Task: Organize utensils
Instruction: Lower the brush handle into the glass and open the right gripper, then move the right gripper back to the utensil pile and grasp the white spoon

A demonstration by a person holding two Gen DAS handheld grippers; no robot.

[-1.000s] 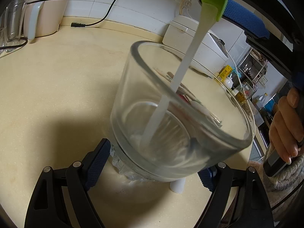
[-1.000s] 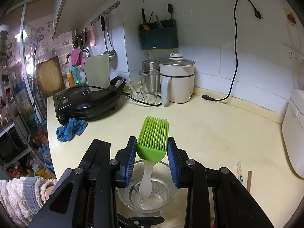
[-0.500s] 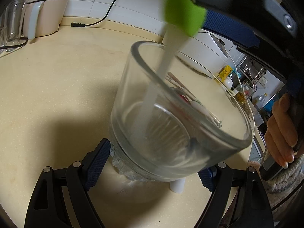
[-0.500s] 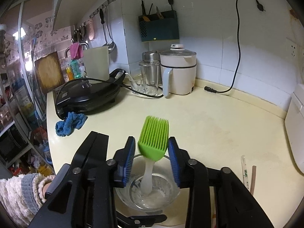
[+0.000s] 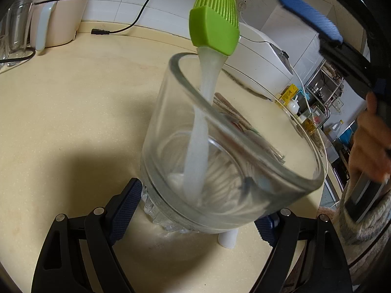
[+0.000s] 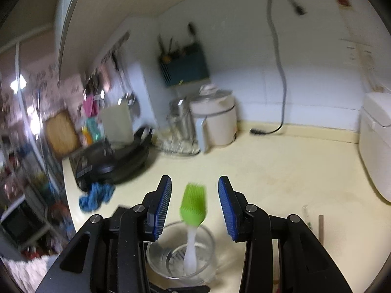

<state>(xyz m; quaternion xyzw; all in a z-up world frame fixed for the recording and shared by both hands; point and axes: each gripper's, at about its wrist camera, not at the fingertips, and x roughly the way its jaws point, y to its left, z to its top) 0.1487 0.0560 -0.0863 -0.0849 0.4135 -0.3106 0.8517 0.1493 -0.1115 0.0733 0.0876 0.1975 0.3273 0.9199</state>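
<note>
No words or numbers can be read on anything here; the yellow box (image 5: 289, 93) far back has print, but it is too small.

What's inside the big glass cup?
A pastry brush stands in the glass cup, white handle down, green bristles above the rim. Nothing else shows inside, though blur hides part of the bottom.

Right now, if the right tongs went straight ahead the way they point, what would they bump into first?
Probably the green silicone brush head, standing free between the open right tongs in the clear glass cup; depth is unclear.
</note>
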